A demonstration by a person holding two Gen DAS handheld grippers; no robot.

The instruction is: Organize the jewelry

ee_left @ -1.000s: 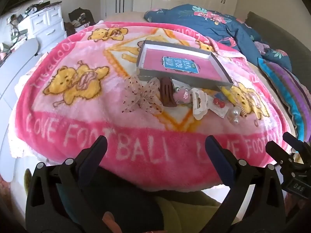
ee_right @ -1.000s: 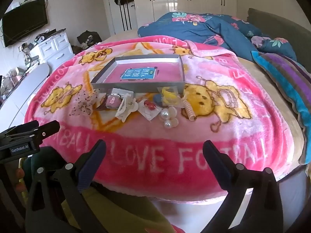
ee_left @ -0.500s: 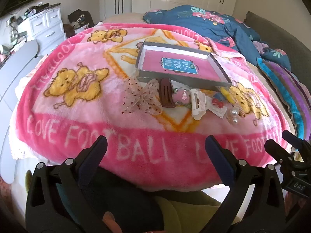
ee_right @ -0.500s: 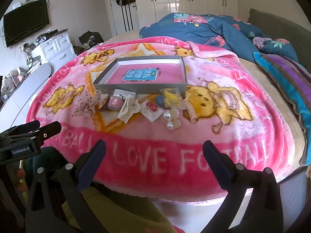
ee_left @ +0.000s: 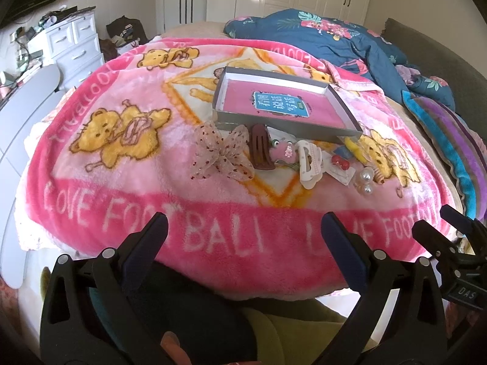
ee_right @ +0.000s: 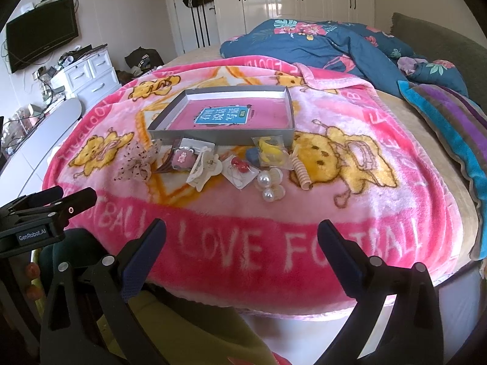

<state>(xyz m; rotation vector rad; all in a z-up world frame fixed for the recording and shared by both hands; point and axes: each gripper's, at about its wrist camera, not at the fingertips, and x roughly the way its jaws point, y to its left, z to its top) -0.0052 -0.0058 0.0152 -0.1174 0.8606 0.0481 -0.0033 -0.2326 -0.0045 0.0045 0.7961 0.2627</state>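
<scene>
A shallow grey box (ee_left: 283, 124) (ee_right: 213, 135) with a pink floor and a blue label lies on a pink bear blanket (ee_left: 121, 167) (ee_right: 380, 213). In front of it lie several hair pieces: a dotted sheer bow (ee_left: 220, 152) (ee_right: 135, 159), a brown clip (ee_left: 261, 147), a pink plush clip (ee_left: 284, 152) (ee_right: 182, 159), a cream claw clip (ee_left: 310, 162) (ee_right: 202, 167), a red-bead card (ee_right: 242, 170), pearl ties (ee_left: 366, 179) (ee_right: 269, 187), a yellow packet (ee_right: 269, 149) and a beige coil (ee_right: 301, 173). My left gripper (ee_left: 243, 234) and right gripper (ee_right: 242, 237) are open, empty, short of the bed edge.
A blue floral duvet (ee_right: 319, 42) and a striped pillow (ee_right: 456, 127) lie at the far right. White drawers (ee_left: 73, 42) and a wall TV (ee_right: 42, 33) stand on the left. The right gripper shows at the right edge of the left wrist view (ee_left: 450, 243).
Both grippers have moved slightly forward and up toward the bed; the items appear a little closer. Nothing on the blanket has moved.
</scene>
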